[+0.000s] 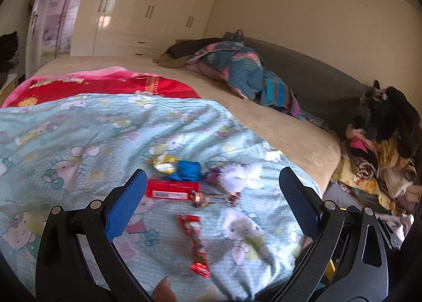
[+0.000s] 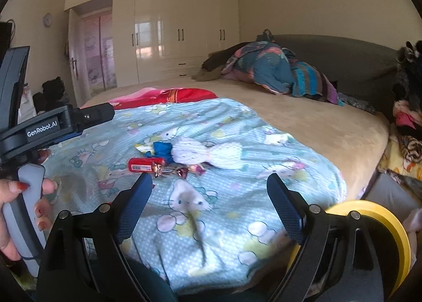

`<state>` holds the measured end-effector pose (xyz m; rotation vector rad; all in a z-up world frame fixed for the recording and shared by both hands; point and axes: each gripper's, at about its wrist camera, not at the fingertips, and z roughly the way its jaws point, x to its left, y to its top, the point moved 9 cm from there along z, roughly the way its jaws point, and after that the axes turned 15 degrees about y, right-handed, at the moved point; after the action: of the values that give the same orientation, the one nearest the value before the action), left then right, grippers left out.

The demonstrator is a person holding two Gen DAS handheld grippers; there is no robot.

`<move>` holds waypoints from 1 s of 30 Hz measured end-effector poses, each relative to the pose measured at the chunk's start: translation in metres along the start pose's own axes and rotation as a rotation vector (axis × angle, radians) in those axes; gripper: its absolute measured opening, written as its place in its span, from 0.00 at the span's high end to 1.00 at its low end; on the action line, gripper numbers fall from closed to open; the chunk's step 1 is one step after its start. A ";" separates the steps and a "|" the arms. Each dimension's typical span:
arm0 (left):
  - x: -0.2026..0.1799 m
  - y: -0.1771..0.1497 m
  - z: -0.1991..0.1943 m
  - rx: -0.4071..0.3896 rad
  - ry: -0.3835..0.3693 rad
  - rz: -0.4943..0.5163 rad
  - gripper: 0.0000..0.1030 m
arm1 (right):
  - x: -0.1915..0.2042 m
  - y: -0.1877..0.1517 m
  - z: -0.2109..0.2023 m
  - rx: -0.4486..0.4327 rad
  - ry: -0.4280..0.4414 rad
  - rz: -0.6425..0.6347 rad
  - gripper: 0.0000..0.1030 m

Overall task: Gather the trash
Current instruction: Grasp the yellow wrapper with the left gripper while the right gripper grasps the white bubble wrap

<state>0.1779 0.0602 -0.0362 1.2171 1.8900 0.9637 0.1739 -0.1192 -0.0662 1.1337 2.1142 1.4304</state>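
Wide tan bed (image 1: pixel 277 128) carried pale-blue cartoon-cat quilt (image 1: pixel 79 128). Trash sat clustered mid-quilt: flat red barcoded box (image 1: pixel 171 189), crumpled blue wrapper (image 1: pixel 188 170), long red foil sachet (image 1: pixel 196 244) nearest you. Your left gripper (image 1: pixel 211 204) hung spread wide, empty. Your right gripper (image 2: pixel 209 205) stood wide too, nothing between pads.

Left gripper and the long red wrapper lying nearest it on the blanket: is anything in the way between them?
Nothing visible. The left gripper is open and empty, and the long red wrapper lies flat on the light blue blanket, apart from the red box and other wrappers farther back.
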 end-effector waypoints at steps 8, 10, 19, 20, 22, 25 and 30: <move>0.042 0.003 0.029 0.045 0.077 -0.053 0.11 | 0.007 0.002 0.047 0.057 0.023 -0.019 0.16; 0.049 0.002 0.036 0.059 0.089 -0.062 0.11 | 0.007 0.005 0.060 0.062 0.029 -0.014 0.16; 0.072 0.000 0.082 0.162 0.098 -0.096 0.13 | 0.004 0.010 0.118 0.102 0.016 -0.020 0.16; 0.073 -0.001 0.087 0.177 0.092 -0.102 0.15 | 0.004 0.011 0.122 0.104 0.014 -0.024 0.16; 0.073 -0.002 0.095 0.198 0.086 -0.109 0.18 | 0.003 0.013 0.131 0.108 0.011 -0.027 0.16; 0.073 -0.005 0.110 0.236 0.079 -0.115 0.21 | -0.002 0.015 0.142 0.119 -0.004 -0.036 0.16; 0.071 -0.006 0.130 0.279 0.066 -0.124 0.26 | -0.013 0.016 0.166 0.148 -0.032 -0.025 0.16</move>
<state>0.2615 0.1527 -0.1159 1.2190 2.1797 0.6991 0.2985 -0.0250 -0.1252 1.1705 2.2344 1.2534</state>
